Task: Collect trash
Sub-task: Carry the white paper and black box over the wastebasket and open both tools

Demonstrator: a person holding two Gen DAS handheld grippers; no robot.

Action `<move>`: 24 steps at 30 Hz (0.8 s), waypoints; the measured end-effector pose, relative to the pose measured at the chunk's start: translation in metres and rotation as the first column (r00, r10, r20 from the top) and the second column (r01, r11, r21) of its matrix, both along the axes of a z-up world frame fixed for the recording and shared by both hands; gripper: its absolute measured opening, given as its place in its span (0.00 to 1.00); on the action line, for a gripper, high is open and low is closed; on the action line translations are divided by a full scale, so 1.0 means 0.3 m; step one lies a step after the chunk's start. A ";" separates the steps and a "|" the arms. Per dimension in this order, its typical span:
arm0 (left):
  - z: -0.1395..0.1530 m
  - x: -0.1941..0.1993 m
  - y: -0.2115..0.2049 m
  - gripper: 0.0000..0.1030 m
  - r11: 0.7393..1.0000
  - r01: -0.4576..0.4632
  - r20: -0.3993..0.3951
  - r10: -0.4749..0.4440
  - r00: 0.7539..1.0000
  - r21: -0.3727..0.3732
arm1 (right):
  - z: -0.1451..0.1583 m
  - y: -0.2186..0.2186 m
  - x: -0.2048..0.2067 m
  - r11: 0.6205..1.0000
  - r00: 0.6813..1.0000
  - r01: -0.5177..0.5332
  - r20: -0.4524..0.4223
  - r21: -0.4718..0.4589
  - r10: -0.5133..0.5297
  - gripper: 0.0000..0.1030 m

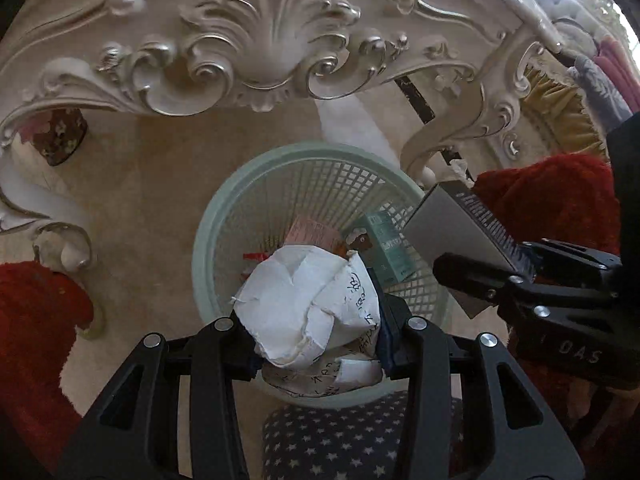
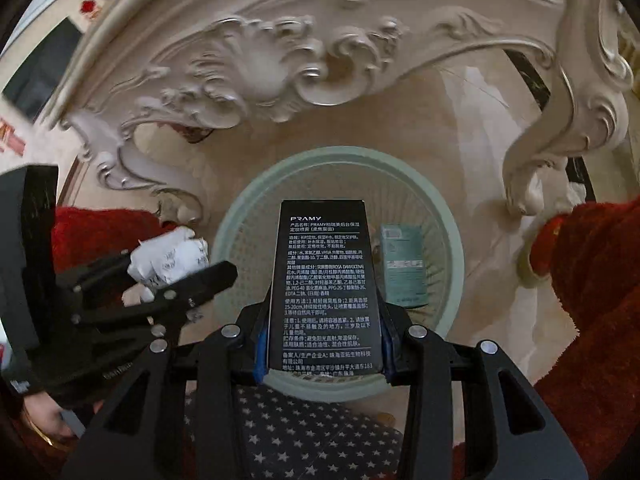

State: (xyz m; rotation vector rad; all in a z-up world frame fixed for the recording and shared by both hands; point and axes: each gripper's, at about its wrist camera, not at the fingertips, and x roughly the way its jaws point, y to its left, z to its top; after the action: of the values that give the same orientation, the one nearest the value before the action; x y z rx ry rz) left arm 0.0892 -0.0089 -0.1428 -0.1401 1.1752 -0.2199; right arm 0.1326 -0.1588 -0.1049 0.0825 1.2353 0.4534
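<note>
A pale green mesh waste basket (image 1: 224,216) (image 2: 452,216) stands on the floor below both grippers. My left gripper (image 1: 318,354) is shut on a crumpled ball of white paper (image 1: 308,308) with handwriting, held over the basket's near rim. My right gripper (image 2: 322,354) is shut on a tall black PRAMY box (image 2: 322,280), which hangs over the basket's middle. In the left wrist view that box (image 1: 460,236) shows grey at the right, with the right gripper (image 1: 516,280) on it. The paper ball (image 2: 170,260) and left gripper (image 2: 176,280) appear at the left in the right wrist view. A small green box (image 1: 386,248) (image 2: 404,266) lies inside the basket.
An ornate cream carved table apron (image 1: 256,52) (image 2: 280,72) and its curved legs (image 2: 560,148) arch over the basket. Red fluffy fabric (image 1: 36,320) (image 2: 592,300) lies on both sides. A star-patterned dark cloth (image 1: 340,440) (image 2: 304,436) sits just below the grippers. Pink paper (image 1: 314,234) lies in the basket.
</note>
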 end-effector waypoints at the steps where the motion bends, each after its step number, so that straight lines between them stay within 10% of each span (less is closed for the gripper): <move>1: -0.001 0.008 -0.005 0.41 1.000 0.003 0.005 -0.003 1.000 0.011 | -0.007 0.002 0.015 1.000 1.000 0.009 -0.005 0.005 -0.009 0.38; 21: -0.146 0.071 -0.068 0.52 0.994 0.061 -0.081 -0.053 0.995 0.096 | -0.126 0.064 0.053 0.994 0.998 -0.021 0.064 -0.111 0.028 0.39; 24: -0.151 0.074 -0.076 0.77 0.988 0.053 -0.087 -0.040 0.995 0.147 | -0.133 0.065 0.052 0.993 0.998 -0.016 0.061 -0.117 0.024 0.70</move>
State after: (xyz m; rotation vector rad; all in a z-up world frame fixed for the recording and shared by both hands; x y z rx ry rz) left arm 0.1114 -0.0316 -0.1881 0.0102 1.2746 -0.1677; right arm 0.1483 -0.1392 -0.1448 -0.0430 1.1995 0.3976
